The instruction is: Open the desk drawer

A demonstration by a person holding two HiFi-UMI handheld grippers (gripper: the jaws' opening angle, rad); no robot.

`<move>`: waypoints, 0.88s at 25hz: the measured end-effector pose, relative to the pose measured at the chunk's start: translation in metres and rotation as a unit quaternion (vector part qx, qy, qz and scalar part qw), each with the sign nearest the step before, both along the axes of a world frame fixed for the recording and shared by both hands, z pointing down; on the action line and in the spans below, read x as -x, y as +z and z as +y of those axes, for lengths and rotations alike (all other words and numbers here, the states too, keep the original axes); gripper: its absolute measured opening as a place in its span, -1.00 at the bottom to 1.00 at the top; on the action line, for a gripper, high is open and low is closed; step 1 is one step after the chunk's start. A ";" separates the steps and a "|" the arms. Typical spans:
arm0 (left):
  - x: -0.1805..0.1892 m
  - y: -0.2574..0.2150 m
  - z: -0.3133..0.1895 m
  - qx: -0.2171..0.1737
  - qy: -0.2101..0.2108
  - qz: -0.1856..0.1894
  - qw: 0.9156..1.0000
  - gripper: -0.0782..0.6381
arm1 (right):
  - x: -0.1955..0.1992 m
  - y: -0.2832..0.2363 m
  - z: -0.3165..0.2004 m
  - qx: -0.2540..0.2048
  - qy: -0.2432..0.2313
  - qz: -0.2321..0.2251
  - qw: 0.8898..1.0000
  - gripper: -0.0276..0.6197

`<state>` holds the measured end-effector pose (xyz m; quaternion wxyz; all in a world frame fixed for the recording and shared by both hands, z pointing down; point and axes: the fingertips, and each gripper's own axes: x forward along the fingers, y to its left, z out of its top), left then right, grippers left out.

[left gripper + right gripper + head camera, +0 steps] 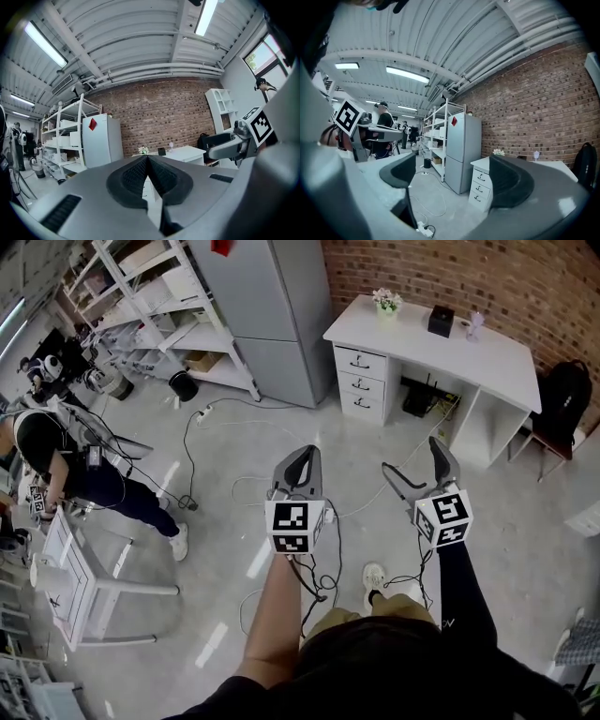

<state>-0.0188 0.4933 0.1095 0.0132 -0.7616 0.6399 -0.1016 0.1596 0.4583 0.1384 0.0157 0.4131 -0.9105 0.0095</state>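
Note:
The white desk (487, 348) stands against the brick wall, far ahead on the floor. Its stack of three drawers (361, 381) with dark handles is closed. In the right gripper view the same drawers (480, 187) show between the jaws, still far off. My left gripper (302, 457) is held at mid-height with its pads (136, 176) pressed together and nothing in them. To its right, my right gripper (412, 457) stands open and empty, its jaws wide apart (454, 176). Both point toward the desk.
A grey cabinet (272, 315) and white shelving (159, 296) stand left of the desk. Cables and a power strip (204, 413) lie across the floor. A person (75, 474) bends over a white frame (75, 577) at the left. A black backpack (562, 395) sits at the right.

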 end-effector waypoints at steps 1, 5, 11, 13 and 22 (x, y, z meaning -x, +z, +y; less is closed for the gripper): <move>-0.001 0.002 -0.012 0.001 -0.002 0.000 1.000 -0.76 | 0.000 0.001 -0.013 -0.001 -0.004 0.002 1.000 0.57; -0.003 0.003 -0.060 0.000 -0.015 -0.004 1.000 -0.76 | -0.001 -0.001 -0.065 -0.005 -0.018 0.001 1.000 0.57; -0.003 0.003 -0.112 0.000 -0.026 -0.011 1.000 -0.76 | 0.002 0.004 -0.121 -0.004 -0.037 0.008 0.999 0.75; -0.003 0.003 -0.125 0.000 -0.029 -0.011 1.000 -0.76 | 0.000 0.006 -0.136 -0.004 -0.038 0.008 0.999 0.77; -0.009 0.002 -0.165 -0.004 -0.020 -0.003 1.000 -0.76 | -0.009 0.011 -0.174 0.008 -0.044 -0.007 0.999 0.77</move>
